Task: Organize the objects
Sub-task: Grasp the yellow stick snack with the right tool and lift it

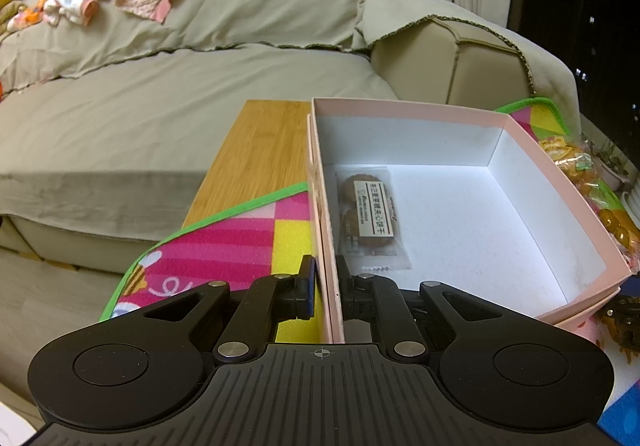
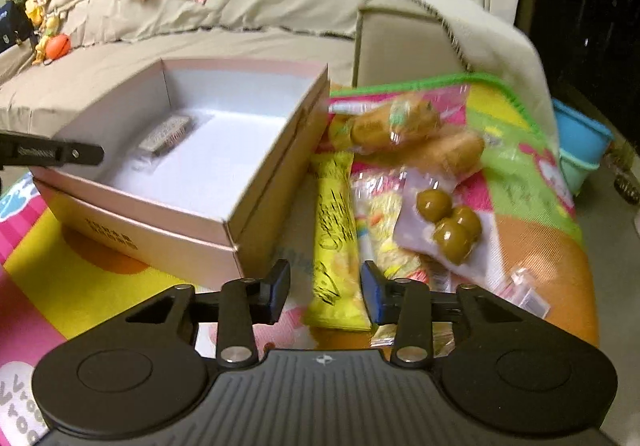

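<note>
Your left gripper [image 1: 325, 288], angled downward, clamps the pink cardboard box [image 1: 520, 134] wall. Your right gripper [image 2: 325, 292], fingers parted, straddles the glossy yellow snack packet [image 2: 334, 242] lying beside the box.

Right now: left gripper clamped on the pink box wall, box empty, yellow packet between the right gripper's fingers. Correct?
Not quite: the pink box is not empty. The left wrist view shows one clear cookie packet lying on its floor. The rest holds: the left gripper is clamped on the box wall, and the yellow packet lies between the right gripper fingers.
</note>
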A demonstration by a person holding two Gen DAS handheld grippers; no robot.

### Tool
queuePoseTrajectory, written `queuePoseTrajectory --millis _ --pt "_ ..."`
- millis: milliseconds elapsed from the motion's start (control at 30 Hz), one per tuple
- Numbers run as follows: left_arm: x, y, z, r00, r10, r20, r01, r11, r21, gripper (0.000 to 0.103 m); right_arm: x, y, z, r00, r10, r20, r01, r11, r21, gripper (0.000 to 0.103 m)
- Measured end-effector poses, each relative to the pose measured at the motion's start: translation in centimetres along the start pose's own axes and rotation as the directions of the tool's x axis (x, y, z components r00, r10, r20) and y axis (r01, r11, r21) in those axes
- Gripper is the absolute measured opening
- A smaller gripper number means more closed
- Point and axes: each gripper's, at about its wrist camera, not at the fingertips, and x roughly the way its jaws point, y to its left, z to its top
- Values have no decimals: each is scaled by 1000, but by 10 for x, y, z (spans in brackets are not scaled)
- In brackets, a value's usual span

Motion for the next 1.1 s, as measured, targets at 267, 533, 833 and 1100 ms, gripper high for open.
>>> queuePoseTrajectory --millis 267,533,833,1100 --pt "0 0 0 1000 -1 1 1 1000 -2 11 -22 -13 -19 998 8 -58 -2 995 102 26" --pt "-1 -2 0 1000 2 0 -2 1000 6 11 -52 -3 -35 997 19 -70 -14 998 68 28" --pt "-1 0 1 1000 1 2 -1 1000 9 11 -11 6 -4 998 13 -58 -12 1000 16 24" --pt "-1 1 0 1000 -9 11 9 1000 2 12 -50 -18 5 996 -91 -22 92 994 59 1"
